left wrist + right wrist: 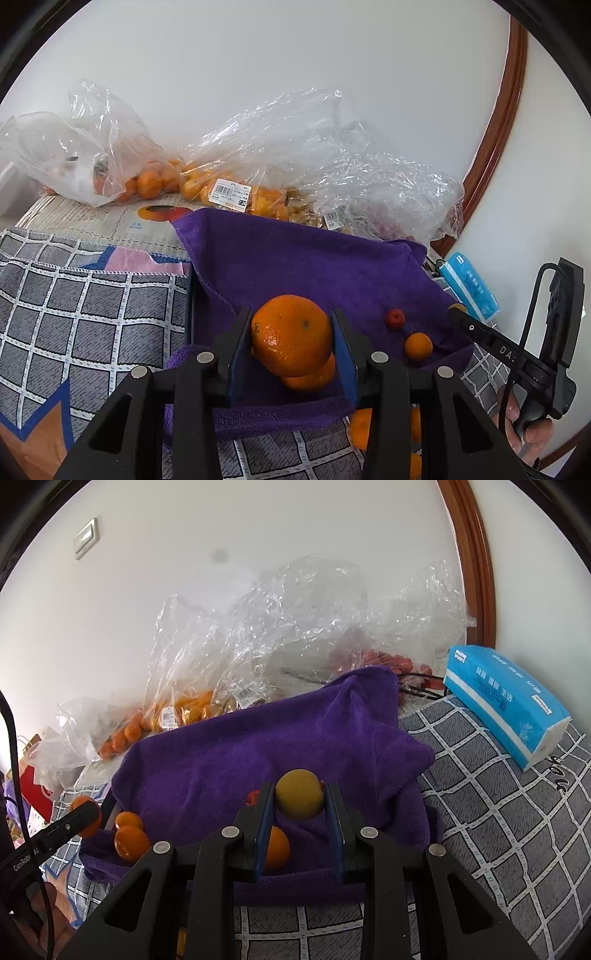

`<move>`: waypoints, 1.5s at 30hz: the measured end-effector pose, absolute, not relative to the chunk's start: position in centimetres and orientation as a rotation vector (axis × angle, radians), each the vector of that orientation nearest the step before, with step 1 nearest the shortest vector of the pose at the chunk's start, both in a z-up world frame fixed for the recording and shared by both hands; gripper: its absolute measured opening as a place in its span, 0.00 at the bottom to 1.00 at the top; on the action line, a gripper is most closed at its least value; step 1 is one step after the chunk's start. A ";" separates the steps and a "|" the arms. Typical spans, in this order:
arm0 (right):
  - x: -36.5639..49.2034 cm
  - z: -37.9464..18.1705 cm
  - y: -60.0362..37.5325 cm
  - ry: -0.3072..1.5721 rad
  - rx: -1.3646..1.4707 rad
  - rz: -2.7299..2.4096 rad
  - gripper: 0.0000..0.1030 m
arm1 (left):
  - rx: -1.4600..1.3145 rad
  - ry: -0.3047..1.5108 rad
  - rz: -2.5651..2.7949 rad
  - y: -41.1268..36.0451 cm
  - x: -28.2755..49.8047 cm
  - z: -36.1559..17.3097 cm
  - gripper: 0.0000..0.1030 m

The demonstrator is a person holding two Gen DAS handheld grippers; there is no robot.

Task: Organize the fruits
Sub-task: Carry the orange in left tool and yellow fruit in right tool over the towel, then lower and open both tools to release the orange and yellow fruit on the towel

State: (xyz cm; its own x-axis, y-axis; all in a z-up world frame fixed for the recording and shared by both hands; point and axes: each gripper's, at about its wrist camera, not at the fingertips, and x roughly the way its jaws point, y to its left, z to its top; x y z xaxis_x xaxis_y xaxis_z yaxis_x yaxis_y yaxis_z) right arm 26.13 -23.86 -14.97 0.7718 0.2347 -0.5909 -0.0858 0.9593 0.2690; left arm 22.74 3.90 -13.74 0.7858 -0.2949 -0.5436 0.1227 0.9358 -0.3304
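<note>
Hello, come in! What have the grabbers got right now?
Left gripper shut on mandarin. Right gripper shut on yellow-green fruit. Both over purple towel, path clear.

Bags of fruit [207, 184] lie behind the towel [303, 258]; a tissue pack [506, 701] lies to its right.

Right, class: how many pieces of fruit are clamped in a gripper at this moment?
2. An orange is clamped in the left gripper, and a yellowish fruit in the right gripper, both over the purple towel. Neither grip is hidden.
</note>
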 end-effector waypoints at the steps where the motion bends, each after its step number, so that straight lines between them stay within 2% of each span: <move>1: 26.2 -15.1 -23.9 0.674 0.234 0.175 0.27 | -0.285 0.633 -0.230 3.8 22.8 -13.8 0.38; 38: 27.0 -16.4 -22.7 0.752 0.185 0.169 0.27 | -0.259 0.702 -0.376 2.2 23.1 -14.7 0.38; 45: 26.9 -16.3 -22.6 0.748 0.181 0.166 0.30 | -0.254 0.733 -0.369 1.9 23.4 -15.2 0.38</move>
